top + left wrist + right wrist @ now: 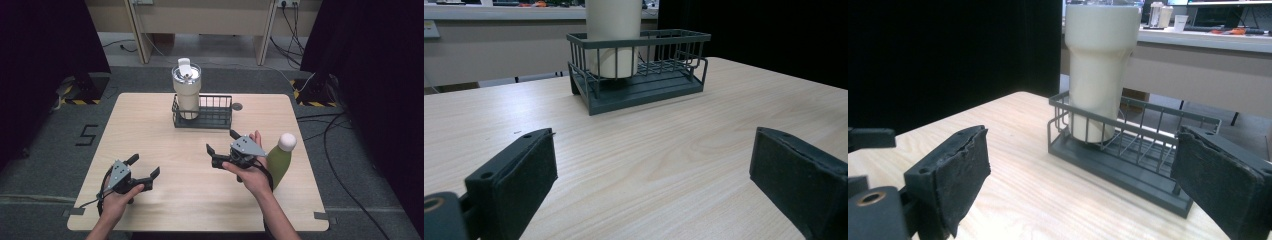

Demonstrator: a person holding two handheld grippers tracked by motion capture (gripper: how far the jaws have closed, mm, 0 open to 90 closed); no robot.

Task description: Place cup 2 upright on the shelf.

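Even overhead light, moderately bright on desk (165, 200); pale wood well exposed, no blown glare. Soft short shadows under wire basket (202, 120) and beside green bottle (278, 165). Far corners left and right fall into near-black curtain, detail lost. High view soft, low resolution, slight blur overall. Gripper views: near black pads of each hand-held gripper slightly soft, grain of desk sharp mid-distance, far background hazy. Cream tumbler (1100, 70) evenly lit, faint sheen, top cropped. Mild wide-angle stretch at edges.

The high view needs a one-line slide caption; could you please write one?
Two open tools, left and right, over a table with a tumbler in a basket and a green bottle.
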